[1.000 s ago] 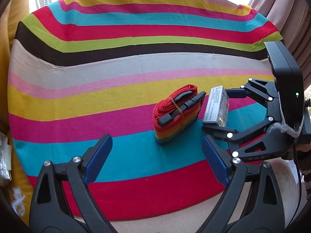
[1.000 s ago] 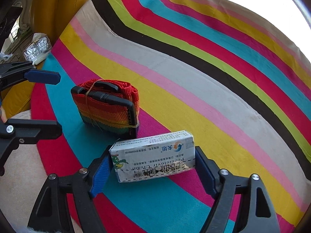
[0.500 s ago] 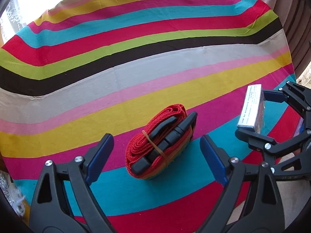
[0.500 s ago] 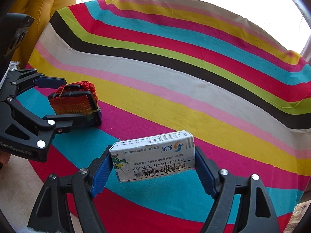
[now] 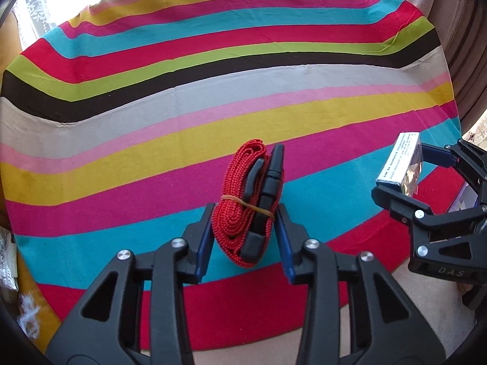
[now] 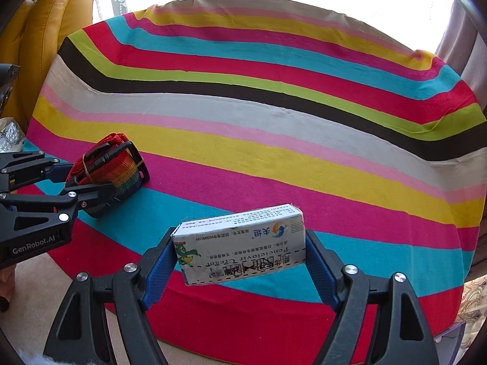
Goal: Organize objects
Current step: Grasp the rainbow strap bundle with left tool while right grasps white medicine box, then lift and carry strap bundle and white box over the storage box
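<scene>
A folded red and rainbow strap (image 5: 246,206) with black buckles and a rubber band around it rests on the striped round cloth (image 5: 213,115). My left gripper (image 5: 245,237) is shut on the strap, its blue pads pressed against both sides. The strap (image 6: 112,167) and the left gripper (image 6: 88,182) also appear at the left of the right wrist view. My right gripper (image 6: 240,261) is shut on a white medicine box (image 6: 240,243), held lengthwise above the cloth's near edge. In the left wrist view the box (image 5: 401,161) and the right gripper (image 5: 408,170) show at the right.
A yellow leather seat (image 6: 45,39) stands beyond the cloth on the left, with a crumpled foil wrapper (image 6: 10,135) beside it. Beige curtains (image 5: 456,45) hang at the right. Pale floor (image 5: 380,289) runs along the cloth's near edge.
My left gripper moved forward over the strap and closed on it. The right gripper carried the box away to the right and rolled, so the cloth now sits level in its view.
</scene>
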A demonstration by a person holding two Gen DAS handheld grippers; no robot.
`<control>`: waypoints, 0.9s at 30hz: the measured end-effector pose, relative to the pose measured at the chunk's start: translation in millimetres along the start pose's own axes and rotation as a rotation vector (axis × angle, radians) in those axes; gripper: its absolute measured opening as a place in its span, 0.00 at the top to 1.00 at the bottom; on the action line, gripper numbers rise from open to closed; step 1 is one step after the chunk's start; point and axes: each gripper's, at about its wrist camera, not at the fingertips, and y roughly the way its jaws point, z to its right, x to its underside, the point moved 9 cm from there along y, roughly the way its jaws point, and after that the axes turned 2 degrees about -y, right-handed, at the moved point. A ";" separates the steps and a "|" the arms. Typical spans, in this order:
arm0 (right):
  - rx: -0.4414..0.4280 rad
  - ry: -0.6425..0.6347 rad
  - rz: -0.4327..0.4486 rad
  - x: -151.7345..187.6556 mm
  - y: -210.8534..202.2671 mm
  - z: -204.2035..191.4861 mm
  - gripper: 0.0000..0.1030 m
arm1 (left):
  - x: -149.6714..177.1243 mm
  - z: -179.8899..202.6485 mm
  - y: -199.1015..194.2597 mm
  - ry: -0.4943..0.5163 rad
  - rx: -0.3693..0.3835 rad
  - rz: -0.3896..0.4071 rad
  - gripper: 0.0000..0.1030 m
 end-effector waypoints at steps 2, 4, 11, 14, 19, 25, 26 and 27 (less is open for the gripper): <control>0.002 0.012 0.002 5.1 -3.8 2.0 0.23 | 2.6 6.2 -3.2 -0.002 0.003 0.007 0.60; 0.006 0.027 0.008 9.0 -9.5 3.7 0.23 | 3.5 9.8 -8.7 -0.001 -0.007 0.022 0.61; 0.011 0.077 0.023 26.4 -28.3 10.1 0.23 | 13.2 27.1 -29.0 -0.018 0.004 0.052 0.61; 0.017 0.099 0.034 34.0 -37.8 14.1 0.23 | 19.5 35.9 -38.4 -0.027 0.017 0.061 0.61; 0.017 0.119 0.038 49.4 -51.5 15.9 0.23 | 27.8 48.2 -47.4 -0.033 0.025 0.067 0.61; 0.012 0.132 0.036 68.4 -63.4 13.9 0.23 | 44.4 52.9 -60.4 -0.059 0.005 0.076 0.61; 0.012 0.134 0.037 71.5 -65.7 13.7 0.23 | 46.6 53.6 -61.4 -0.067 -0.003 0.079 0.61; 0.011 0.139 0.039 74.4 -68.1 13.6 0.23 | 49.7 54.1 -63.5 -0.077 -0.011 0.080 0.61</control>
